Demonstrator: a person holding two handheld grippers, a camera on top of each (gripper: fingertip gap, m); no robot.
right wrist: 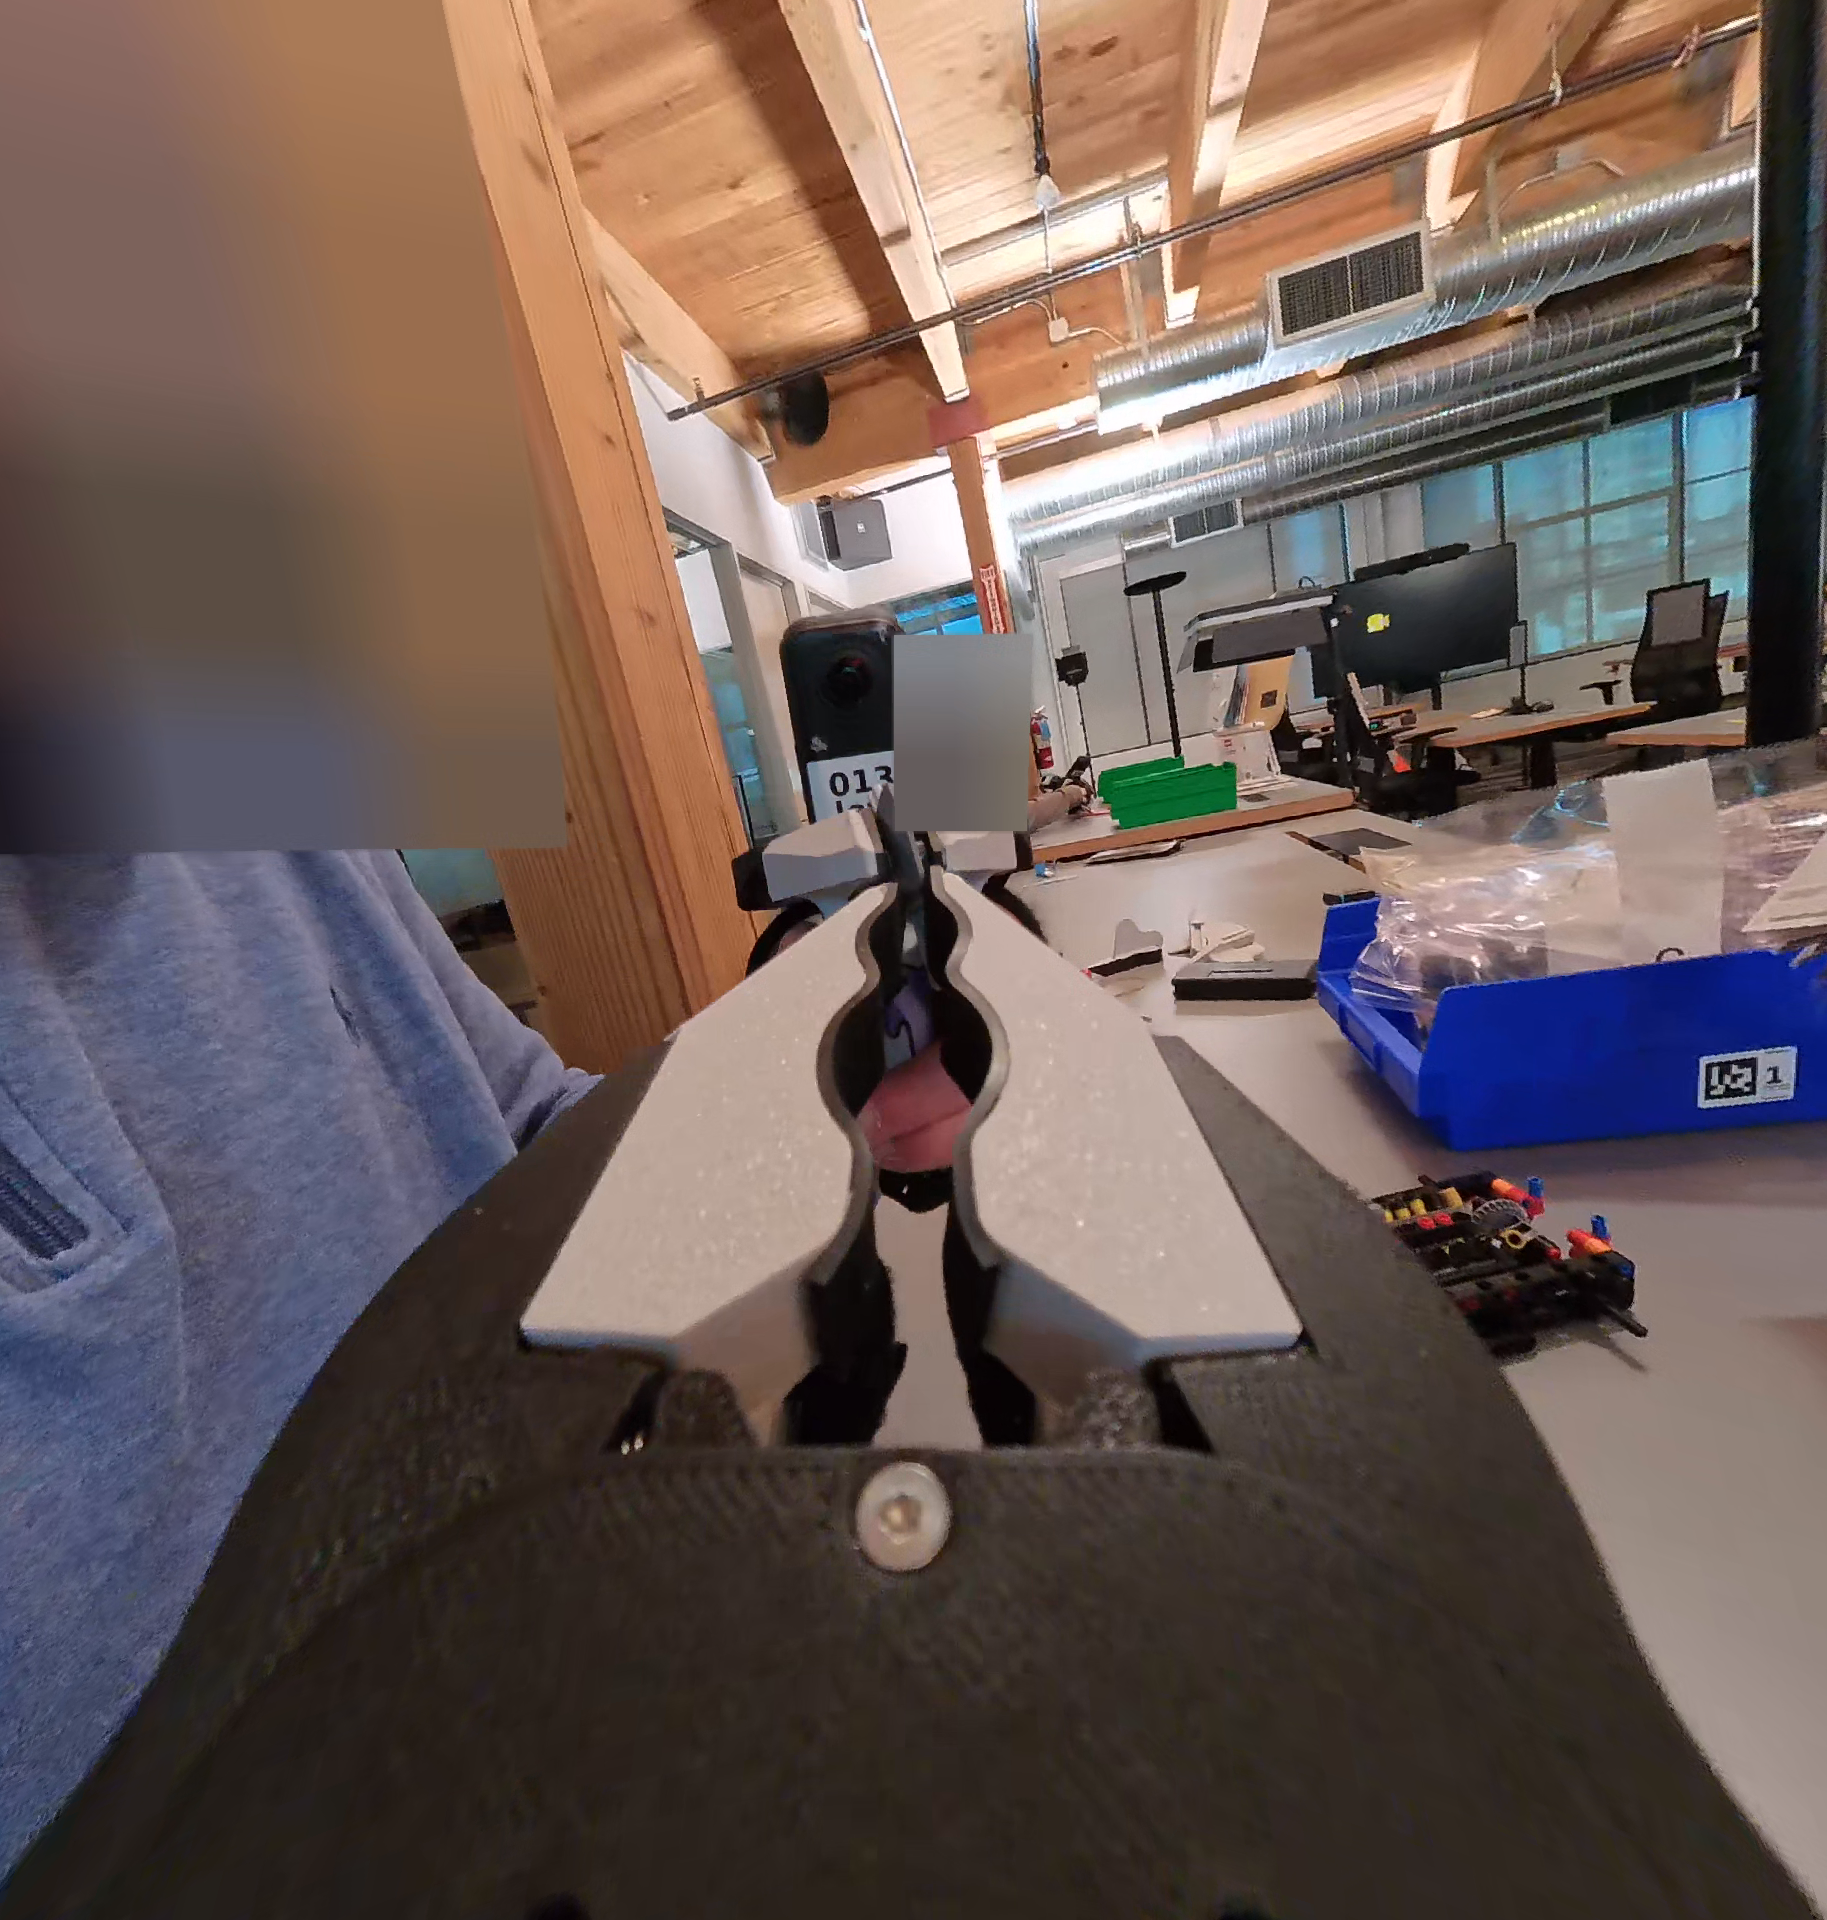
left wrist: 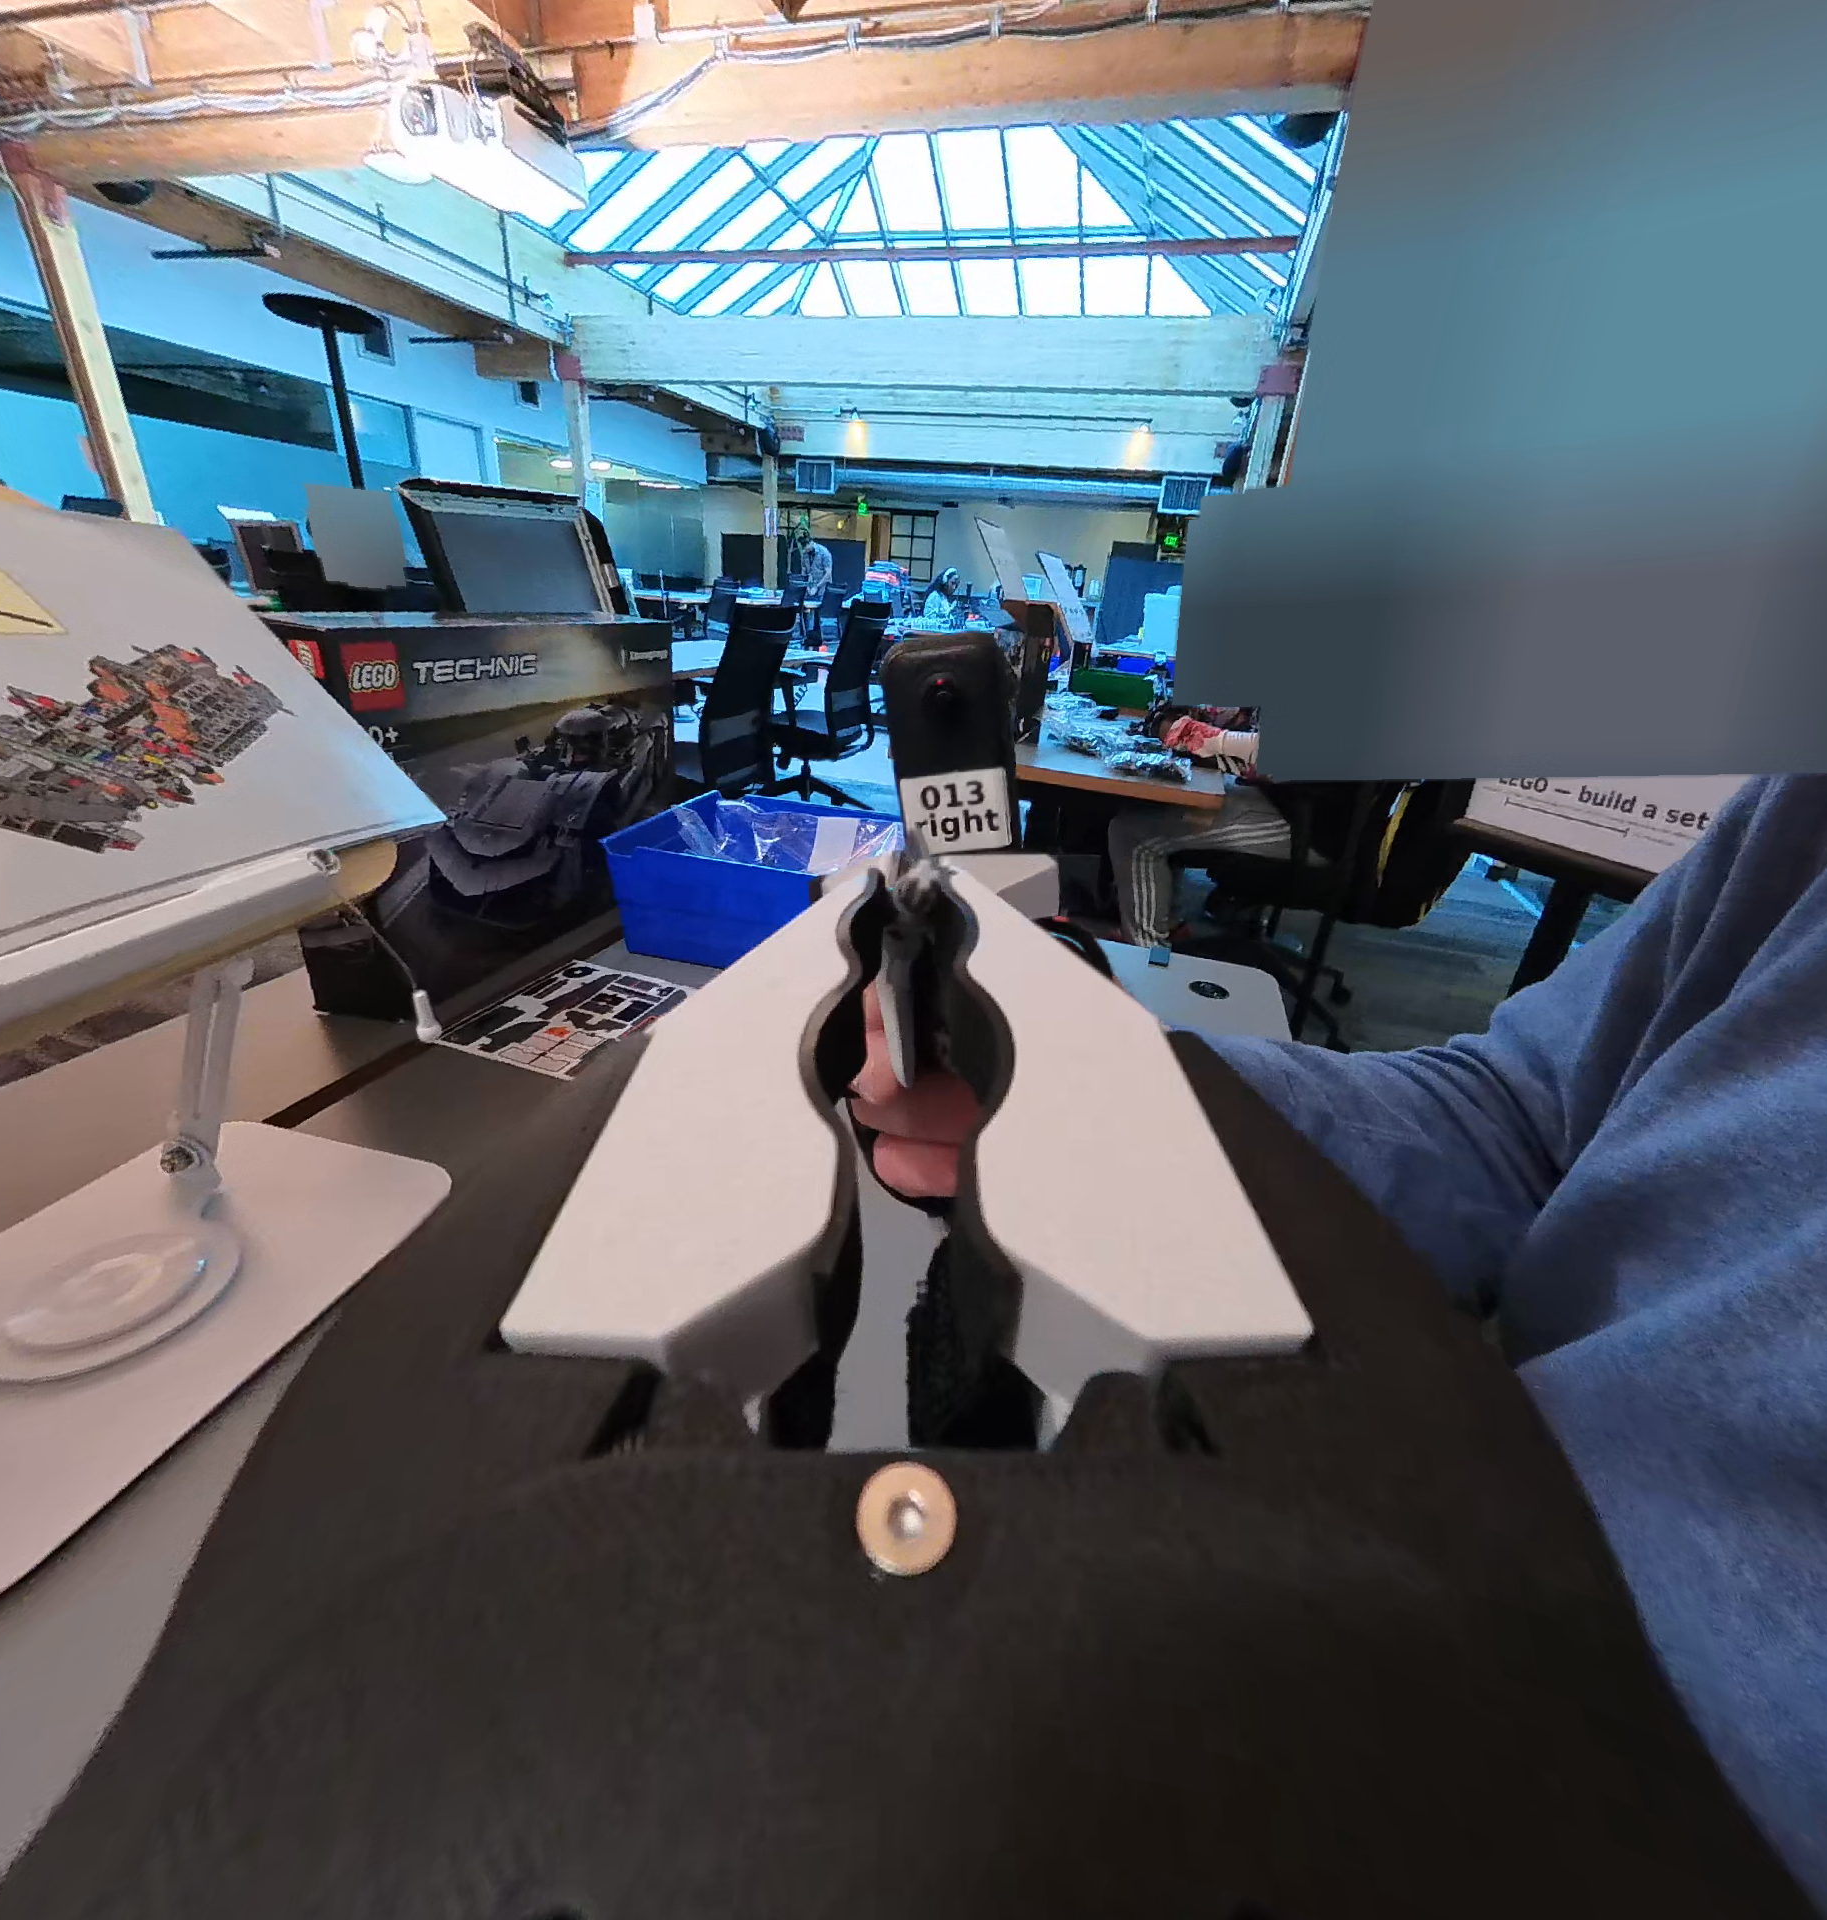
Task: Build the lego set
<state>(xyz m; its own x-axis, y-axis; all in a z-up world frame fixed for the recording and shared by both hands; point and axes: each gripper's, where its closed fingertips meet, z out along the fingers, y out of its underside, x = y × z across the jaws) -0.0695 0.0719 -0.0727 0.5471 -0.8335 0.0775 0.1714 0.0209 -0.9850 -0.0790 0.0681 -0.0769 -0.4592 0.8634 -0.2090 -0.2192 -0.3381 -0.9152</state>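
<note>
My left gripper (left wrist: 909, 888) is shut on a thin grey lego piece (left wrist: 896, 987) that stands between its fingers. My right gripper (right wrist: 914, 873) is shut on a small dark lego piece (right wrist: 911, 920). Both are held up above the table, tip to tip and facing each other, so the two pieces meet at the tips. How the pieces join is hidden. A partly built black lego assembly (right wrist: 1501, 1262) with red, yellow and blue pins lies on the table to the right, apart from both grippers.
A blue bin (right wrist: 1574, 1060) of bagged parts stands behind the assembly; it also shows in the left wrist view (left wrist: 701, 904). An instruction booklet on a stand (left wrist: 130, 727), the set's box (left wrist: 514, 727) and a sticker sheet (left wrist: 566, 1013) are at the left. A person's blue sleeve (left wrist: 1667, 1091) is at the right. Left and right tips are no more than a few centimetres apart.
</note>
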